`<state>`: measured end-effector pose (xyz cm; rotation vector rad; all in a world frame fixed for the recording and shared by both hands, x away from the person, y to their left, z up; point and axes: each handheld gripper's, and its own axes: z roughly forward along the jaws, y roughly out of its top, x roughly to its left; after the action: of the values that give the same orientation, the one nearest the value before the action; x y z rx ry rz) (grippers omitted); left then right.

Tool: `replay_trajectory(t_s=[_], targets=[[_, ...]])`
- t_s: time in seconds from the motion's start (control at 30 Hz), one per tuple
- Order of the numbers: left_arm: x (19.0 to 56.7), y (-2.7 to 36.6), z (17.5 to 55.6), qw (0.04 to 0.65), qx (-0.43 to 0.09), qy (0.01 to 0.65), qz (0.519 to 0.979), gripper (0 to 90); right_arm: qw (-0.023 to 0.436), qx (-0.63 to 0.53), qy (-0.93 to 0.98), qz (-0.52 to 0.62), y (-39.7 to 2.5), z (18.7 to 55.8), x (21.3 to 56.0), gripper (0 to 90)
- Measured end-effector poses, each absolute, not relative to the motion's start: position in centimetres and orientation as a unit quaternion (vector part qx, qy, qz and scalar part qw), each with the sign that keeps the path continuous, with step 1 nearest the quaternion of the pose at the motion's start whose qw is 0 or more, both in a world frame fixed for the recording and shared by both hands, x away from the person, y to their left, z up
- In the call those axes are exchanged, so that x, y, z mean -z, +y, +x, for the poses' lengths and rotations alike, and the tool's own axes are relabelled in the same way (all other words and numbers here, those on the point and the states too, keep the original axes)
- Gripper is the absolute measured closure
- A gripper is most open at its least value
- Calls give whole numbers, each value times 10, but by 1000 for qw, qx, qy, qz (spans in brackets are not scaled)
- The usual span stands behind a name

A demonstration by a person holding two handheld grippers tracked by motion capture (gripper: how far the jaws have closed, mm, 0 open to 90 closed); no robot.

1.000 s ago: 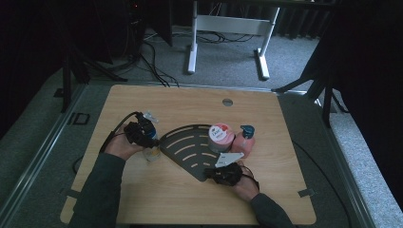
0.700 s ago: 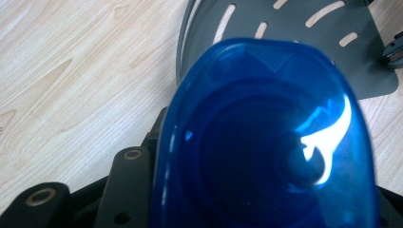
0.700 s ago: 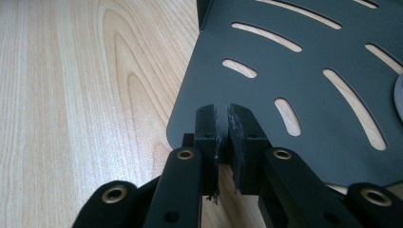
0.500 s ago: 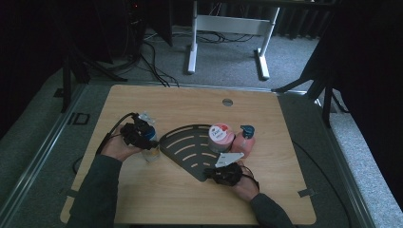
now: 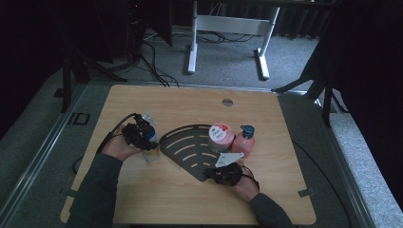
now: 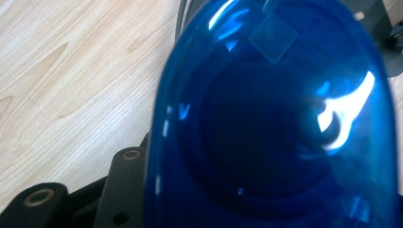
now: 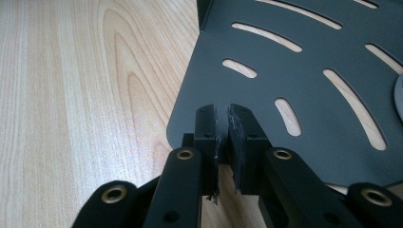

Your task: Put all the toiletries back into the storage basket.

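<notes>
My left gripper (image 5: 146,139) is shut on a blue translucent bottle (image 5: 151,142) just left of a black fan-shaped slotted tray (image 5: 187,147). In the left gripper view the blue bottle (image 6: 275,118) sits right against the camera, with one black jaw beside it at the lower left. My right gripper (image 5: 212,173) is at the tray's near corner. In the right gripper view that gripper (image 7: 224,124) is shut, its tips over the rounded corner of the tray (image 7: 294,61). I cannot tell if it pinches the tray.
A pink jar with a white lid (image 5: 220,137) and a pink pump bottle with a teal pump (image 5: 244,141) stand at the tray's right side. A round cable hole (image 5: 227,101) lies near the far edge of the wooden table (image 5: 180,204). Desk legs and cables are on the floor beyond.
</notes>
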<state>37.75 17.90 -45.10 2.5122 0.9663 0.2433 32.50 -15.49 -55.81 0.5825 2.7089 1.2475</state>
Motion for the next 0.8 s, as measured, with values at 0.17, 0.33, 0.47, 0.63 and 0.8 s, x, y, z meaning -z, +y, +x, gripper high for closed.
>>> replay_trajectory(t_s=[0.17,0.33,0.47,0.63,0.8], targets=[[450,178,377,215,-88,353,907,545,51,-410,890,191,-155,325,558,823],[450,179,376,216,-89,358,904,549,51,-410,890,192,-155,325,558,823],[450,179,374,216,-90,359,903,551,51,-410,890,192,-155,325,558,823],[451,177,368,222,-90,355,904,552,51,-410,890,191,-155,325,558,823],[451,175,364,227,-86,352,904,553,51,-410,890,191,-155,325,558,823]])
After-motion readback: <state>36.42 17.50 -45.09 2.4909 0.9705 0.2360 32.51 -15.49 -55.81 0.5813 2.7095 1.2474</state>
